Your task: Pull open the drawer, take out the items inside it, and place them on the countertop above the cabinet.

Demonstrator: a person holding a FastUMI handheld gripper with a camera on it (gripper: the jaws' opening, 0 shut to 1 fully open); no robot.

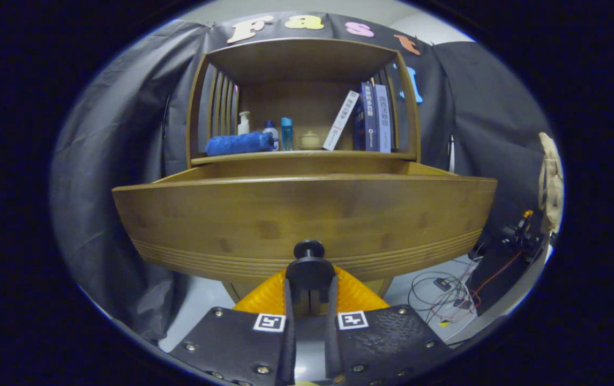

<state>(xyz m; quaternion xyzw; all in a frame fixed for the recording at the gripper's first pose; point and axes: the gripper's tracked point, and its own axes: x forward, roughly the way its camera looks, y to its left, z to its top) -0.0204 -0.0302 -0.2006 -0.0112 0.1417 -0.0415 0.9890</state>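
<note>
- The tool was clamped on the knob, one finger pressing each side of the dark round knob.
- The knob sat on the front of the drawer, low at its middle, dead ahead at 12 o'clock of the fingers.
- The drawer stood pulled out from the cabinet; its front panel spread wide across the view, and its side rails ran back toward the cabinet.
- What lay inside the drawer was hidden behind the front panel.
- Above the drawer, the worktop carried a rolled blue towel at about 11 o'clock from the knob.
- Just beside the towel stood a white pump bottle, a second small bottle and a blue bottle.
- A small pale jar sat near the middle, at 12 o'clock.
- At 1 o'clock a white book leaned against upright books.
- Loose cables lay on the floor at 3 o'clock of the tool.
</note>
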